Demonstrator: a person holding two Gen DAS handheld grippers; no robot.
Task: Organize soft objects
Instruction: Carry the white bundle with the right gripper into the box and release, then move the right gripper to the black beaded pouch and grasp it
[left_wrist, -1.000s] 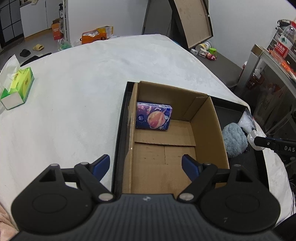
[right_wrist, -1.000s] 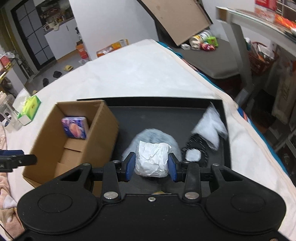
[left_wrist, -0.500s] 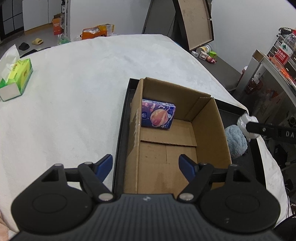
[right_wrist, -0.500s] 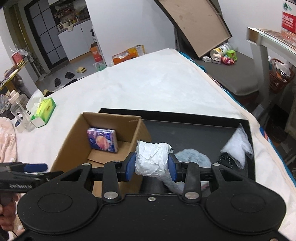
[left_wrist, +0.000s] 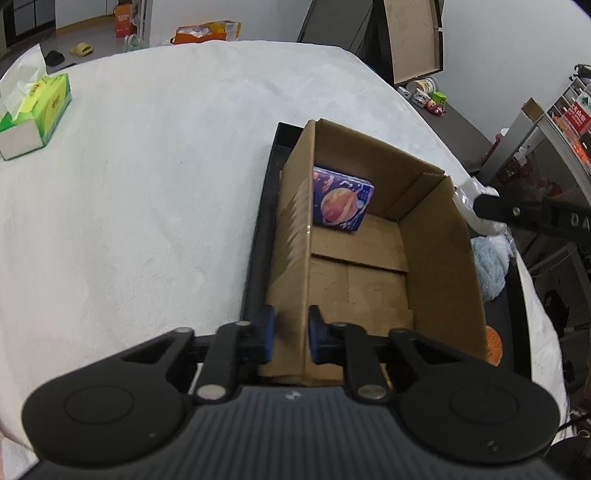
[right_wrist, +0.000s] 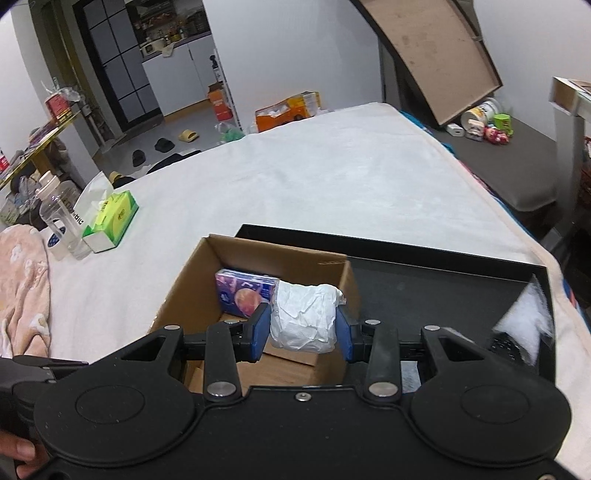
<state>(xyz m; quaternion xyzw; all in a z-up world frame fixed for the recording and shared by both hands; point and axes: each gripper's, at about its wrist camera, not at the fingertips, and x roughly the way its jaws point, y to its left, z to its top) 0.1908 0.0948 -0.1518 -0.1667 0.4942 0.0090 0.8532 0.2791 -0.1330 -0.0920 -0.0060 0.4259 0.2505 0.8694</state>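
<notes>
While the left gripper (left_wrist: 290, 334) is closing its two blue pads on the near left wall of the cardboard box (left_wrist: 436, 236), with the wall between them and the pads right against it, the right gripper (right_wrist: 303, 328) pinches a white crumpled bundle (right_wrist: 304, 317) and holds it over the open box.

Inside the box lies one purple tissue pack (left_wrist: 341, 199) with a planet picture, leaning in the far left corner. The box sits in a black tray (right_wrist: 443, 280) on a white cover (left_wrist: 147, 166).

Only the left wrist view shows one fuzzy blue ball (left_wrist: 487, 267) in the tray, just past the box's right wall, and a bit of something orange (left_wrist: 493, 341) near the tray's close corner. It also shows the right gripper from the side, with the white bundle at its tip.

Only the right wrist view shows one clear crinkly bag (right_wrist: 528, 321) in the tray's right end, one clear bottle (right_wrist: 61, 218) beside the green tissue box (right_wrist: 110, 221), and a pink blanket (right_wrist: 22, 291) at the left edge.

Both views show the one green tissue box, well apart from the tray. So there is one cardboard box, one tray, two grippers and one bundle held up.
</notes>
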